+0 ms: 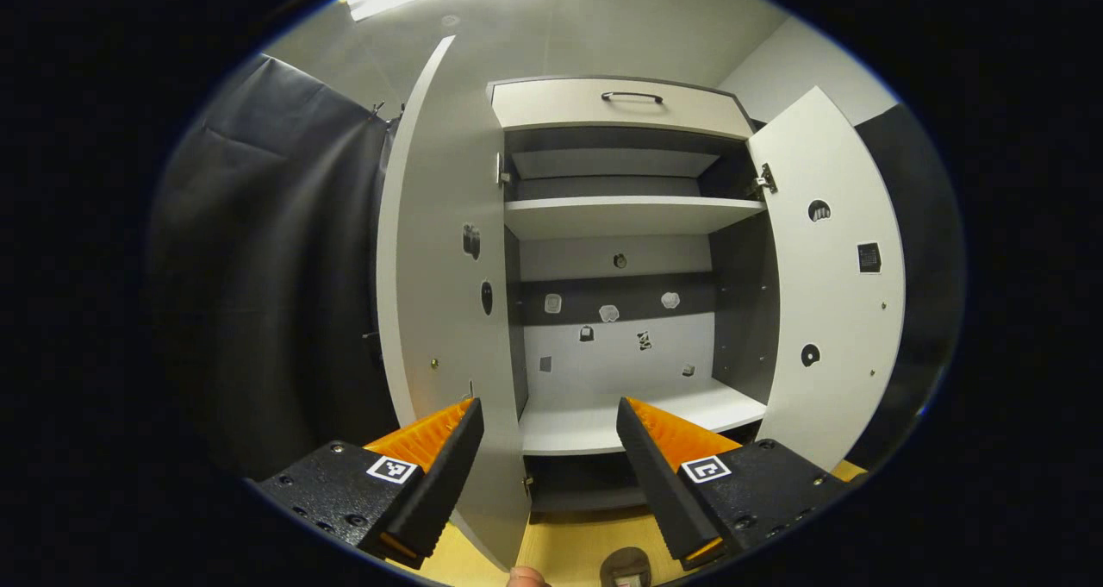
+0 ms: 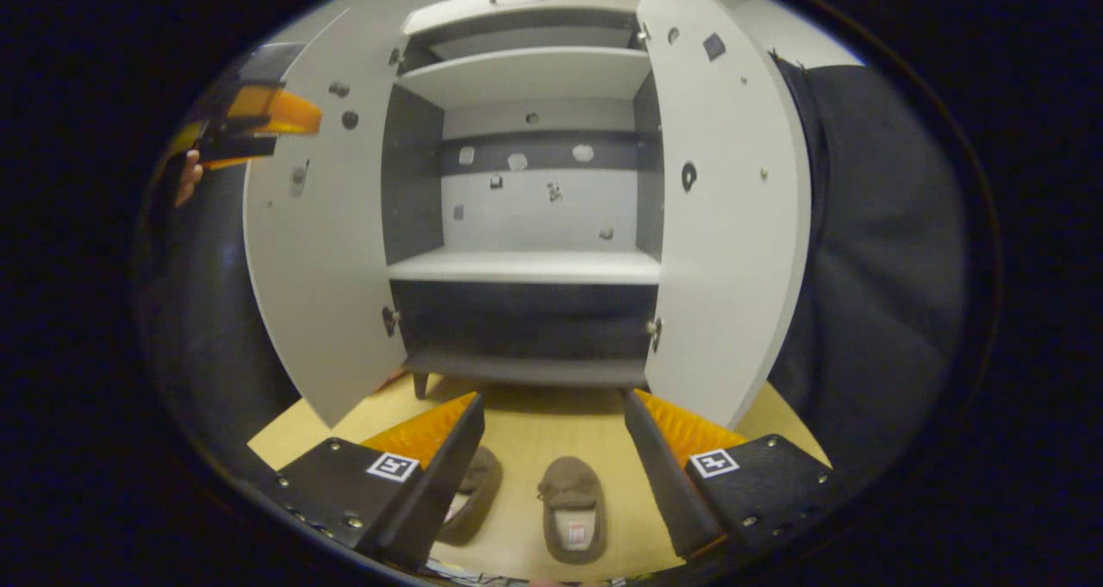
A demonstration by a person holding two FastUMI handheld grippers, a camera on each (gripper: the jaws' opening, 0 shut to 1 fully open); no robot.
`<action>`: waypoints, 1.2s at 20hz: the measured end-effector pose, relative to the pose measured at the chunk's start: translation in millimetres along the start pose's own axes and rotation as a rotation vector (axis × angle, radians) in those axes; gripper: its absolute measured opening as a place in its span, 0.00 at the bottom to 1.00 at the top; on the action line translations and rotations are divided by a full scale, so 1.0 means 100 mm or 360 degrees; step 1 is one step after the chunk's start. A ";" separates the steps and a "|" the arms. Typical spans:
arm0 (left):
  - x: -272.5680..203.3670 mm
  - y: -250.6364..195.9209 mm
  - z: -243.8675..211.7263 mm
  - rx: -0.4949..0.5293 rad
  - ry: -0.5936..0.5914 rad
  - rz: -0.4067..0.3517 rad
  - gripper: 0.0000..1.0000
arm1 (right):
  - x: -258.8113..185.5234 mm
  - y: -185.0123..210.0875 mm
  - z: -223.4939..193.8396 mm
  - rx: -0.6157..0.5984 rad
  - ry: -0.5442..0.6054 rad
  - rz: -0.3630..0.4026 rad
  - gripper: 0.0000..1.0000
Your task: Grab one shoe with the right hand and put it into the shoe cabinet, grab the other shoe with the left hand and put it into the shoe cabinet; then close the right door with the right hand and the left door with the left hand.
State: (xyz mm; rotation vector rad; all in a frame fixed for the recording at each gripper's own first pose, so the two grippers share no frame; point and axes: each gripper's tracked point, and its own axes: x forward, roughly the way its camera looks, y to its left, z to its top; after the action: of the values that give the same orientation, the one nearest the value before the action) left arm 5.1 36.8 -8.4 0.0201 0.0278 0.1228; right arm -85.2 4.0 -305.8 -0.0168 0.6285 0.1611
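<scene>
Two shoes lie on the floor [image 2: 534, 436] before the cabinet [image 2: 526, 268], side by side, just apart, toes toward it. Left shoe [image 2: 474, 492]: partly hidden behind the right gripper's left finger. Right shoe [image 2: 573, 509]: fully seen between the fingers, near the floor's front edge.

Left gripper [image 1: 550, 471]: fingers apart, holding nothing, raised level with the cabinet's middle shelf [image 1: 638, 415]; in the right gripper view it sits at the far left, beside the left door's outer edge, with a hand [image 2: 185, 177] behind it.

Left door [image 1: 439, 311]: swung open, several small dark marks on its inner face.

Cabinet interior: top drawer [image 1: 620, 104] with a dark handle, upper shelf [image 1: 629, 212], middle shelf bare, dark lower compartment above short legs. Back panel carries small stickers.

Right door [image 1: 831, 285]: swung open, marks on its inner face.

Right gripper [image 2: 551, 466]: fingers apart, holding nothing, low over the floor, the right shoe just below the gap.
</scene>
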 end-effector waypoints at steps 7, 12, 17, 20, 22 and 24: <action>-0.03 0.11 -0.07 0.0019 0.0029 0.0029 0.96 | 0.35 0.08 -1.37 0.0067 0.0494 0.0075 0.93; -0.04 0.18 -0.10 0.0042 0.0040 0.0046 0.96 | 0.62 0.12 -1.86 0.0093 0.0640 0.0056 0.96; -0.02 0.24 -0.15 0.0073 0.0063 0.0058 0.97 | 1.02 0.14 -2.04 0.0077 0.0676 0.0019 0.89; -0.02 0.27 -0.18 0.0083 0.0071 0.0062 0.99 | 1.19 0.15 -2.09 0.0062 0.0685 -0.0009 0.86; -0.02 0.27 -0.18 0.0085 0.0065 0.0054 1.00 | 1.27 0.05 -2.16 0.0027 0.0698 -0.0067 0.69; -0.01 0.26 -0.18 0.0087 0.0065 0.0044 0.98 | 1.32 -0.07 -2.19 -0.0012 0.0700 -0.0153 0.39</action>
State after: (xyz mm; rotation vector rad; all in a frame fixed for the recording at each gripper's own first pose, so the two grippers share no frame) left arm 0.8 62.7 -25.8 0.0724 0.0715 0.1498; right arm -107.0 1.7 -560.3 -0.0913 1.0639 0.0657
